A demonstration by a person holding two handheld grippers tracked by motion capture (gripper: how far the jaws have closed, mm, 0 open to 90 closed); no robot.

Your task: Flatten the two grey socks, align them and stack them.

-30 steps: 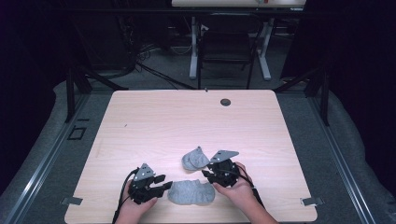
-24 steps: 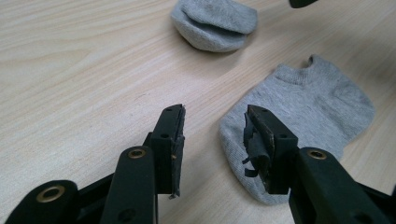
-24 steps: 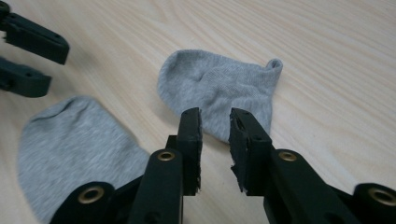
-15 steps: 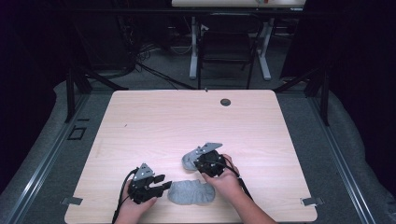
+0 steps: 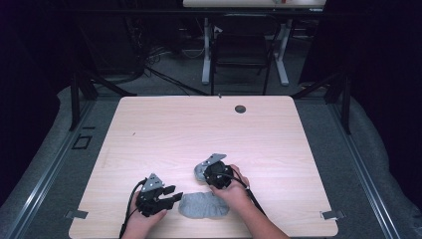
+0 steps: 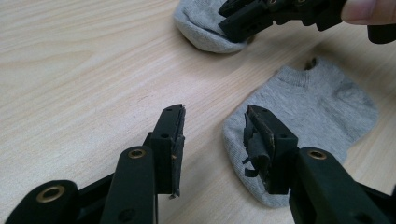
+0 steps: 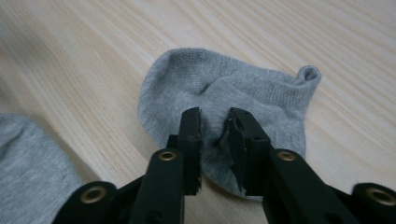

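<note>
Near the table's [image 5: 149,129] front edge, 2 grey socks are laid: the farther sock [image 7: 224,98] is being pinched by the closing right gripper [image 7: 214,122]; the nearer sock [image 6: 308,116] lies at the released left gripper [image 6: 212,122].

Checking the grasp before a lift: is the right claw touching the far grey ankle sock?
Touching. The right gripper view shows the right claw pinching a raised fold of the grey ankle sock between its jaws.
</note>
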